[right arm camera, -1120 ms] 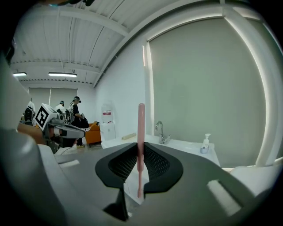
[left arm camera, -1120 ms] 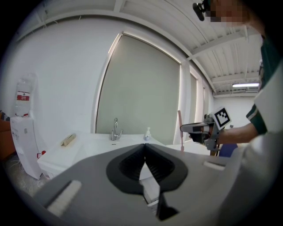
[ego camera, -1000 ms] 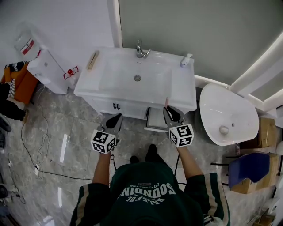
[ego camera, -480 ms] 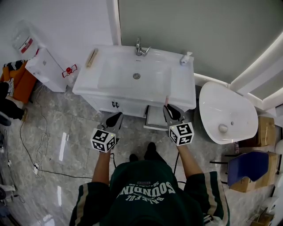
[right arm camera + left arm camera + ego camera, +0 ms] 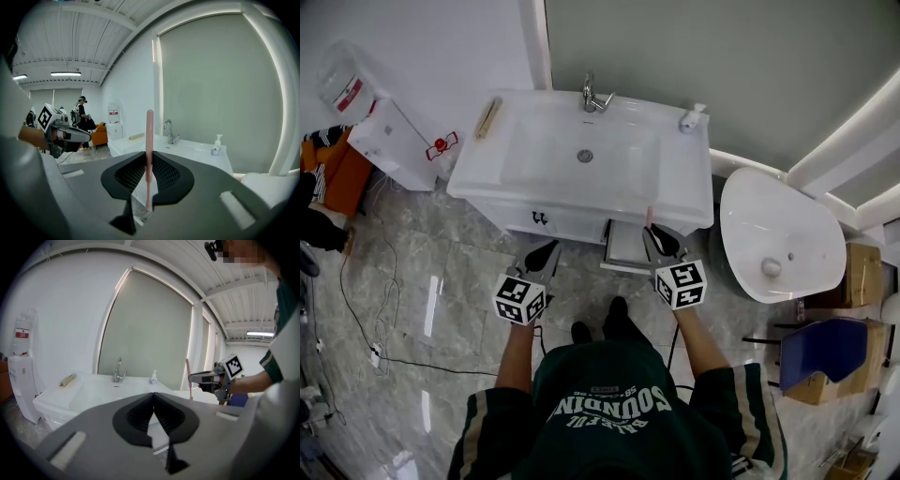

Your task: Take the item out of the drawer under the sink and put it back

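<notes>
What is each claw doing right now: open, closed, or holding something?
Left claw: closed, nothing in it.
Right claw: closed on a thin pink stick, which stands upright.

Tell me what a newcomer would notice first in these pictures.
The thin pink stick stands out, clamped upright in the right gripper, just in front of the white sink cabinet. Under its right part a drawer stands pulled open; the left gripper is shut and empty.

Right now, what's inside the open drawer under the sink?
The drawer shows a bare, pale front part. Its rear is covered by the sink counter, and the right gripper, shut on a pink stick, overlaps its right edge.
</notes>
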`<state>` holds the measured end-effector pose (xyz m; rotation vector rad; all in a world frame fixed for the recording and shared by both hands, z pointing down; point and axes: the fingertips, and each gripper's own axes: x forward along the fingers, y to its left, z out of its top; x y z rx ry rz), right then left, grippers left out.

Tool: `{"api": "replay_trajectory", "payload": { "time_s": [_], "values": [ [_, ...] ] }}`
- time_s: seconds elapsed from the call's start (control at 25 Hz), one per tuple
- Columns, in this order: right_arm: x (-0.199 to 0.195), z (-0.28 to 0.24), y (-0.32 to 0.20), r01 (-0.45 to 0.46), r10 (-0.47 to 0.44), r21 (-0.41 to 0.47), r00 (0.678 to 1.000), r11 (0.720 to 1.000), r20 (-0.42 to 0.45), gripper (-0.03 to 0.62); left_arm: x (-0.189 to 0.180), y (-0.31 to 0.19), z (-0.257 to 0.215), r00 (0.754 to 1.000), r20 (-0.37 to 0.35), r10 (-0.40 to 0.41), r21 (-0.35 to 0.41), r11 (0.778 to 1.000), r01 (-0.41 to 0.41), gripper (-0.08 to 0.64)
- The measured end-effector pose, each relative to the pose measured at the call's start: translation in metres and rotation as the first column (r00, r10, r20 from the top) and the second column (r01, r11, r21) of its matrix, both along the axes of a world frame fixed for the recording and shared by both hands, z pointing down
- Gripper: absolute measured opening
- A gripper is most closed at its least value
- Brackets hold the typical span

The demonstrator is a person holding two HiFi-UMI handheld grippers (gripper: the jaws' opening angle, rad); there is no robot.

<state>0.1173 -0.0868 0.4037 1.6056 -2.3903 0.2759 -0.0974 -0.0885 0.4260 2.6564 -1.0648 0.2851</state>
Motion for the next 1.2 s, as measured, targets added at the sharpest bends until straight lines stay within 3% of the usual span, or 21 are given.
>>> {"api": "replay_trajectory", "payload": {
  "time_s": [0.64, 1.2],
  "values": [
    [0.018, 0.100, 0.011, 0.023, -0.025, -0.230, 1.000, 0.973, -0.003, 0.051, 0.019, 0.001, 0.052, 1.000, 0.015, 0.003, -0.124, 0.992, -0.001, 0.051],
    [0.027, 0.189, 0.003, 0.089, -0.117, -0.398, 0.992, 0.913, -0.049, 0.051, 0.032, 0.012, 0.114, 0.999, 0.033, -0.025, -0.257, 0.966, 0.032, 0.051]
  ]
}}
